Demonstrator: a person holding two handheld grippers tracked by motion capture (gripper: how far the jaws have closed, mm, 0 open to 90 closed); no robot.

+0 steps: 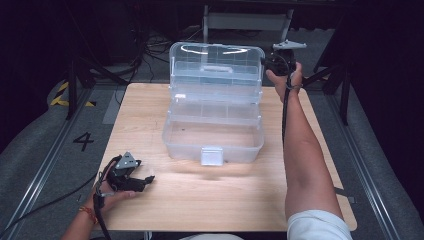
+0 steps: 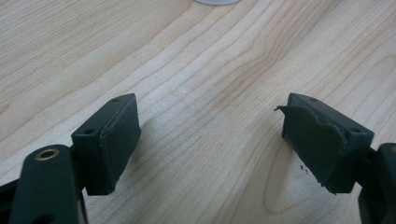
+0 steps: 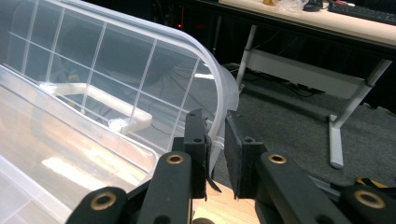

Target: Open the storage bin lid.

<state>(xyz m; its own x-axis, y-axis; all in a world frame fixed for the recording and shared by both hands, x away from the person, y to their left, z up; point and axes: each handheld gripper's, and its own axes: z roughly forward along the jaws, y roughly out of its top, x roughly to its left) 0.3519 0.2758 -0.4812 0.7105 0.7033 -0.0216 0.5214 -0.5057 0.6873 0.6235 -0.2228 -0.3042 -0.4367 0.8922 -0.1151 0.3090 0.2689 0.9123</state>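
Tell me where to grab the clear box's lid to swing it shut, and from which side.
Pinch the lid at its raised right edge, coming from the right: the lid stands upright, so that thin rim is exposed. The right gripper is already straddling it there.

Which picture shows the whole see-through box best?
The high view: the clear plastic box sits whole on the table, lid up. The right gripper view gives just its lid edge between the jaws; the left gripper view, a sliver.

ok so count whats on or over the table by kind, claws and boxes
claws: 2, left claw resting open on the table, right claw closed on the raised lid edge
clear plastic boxes: 1, open
total: 3
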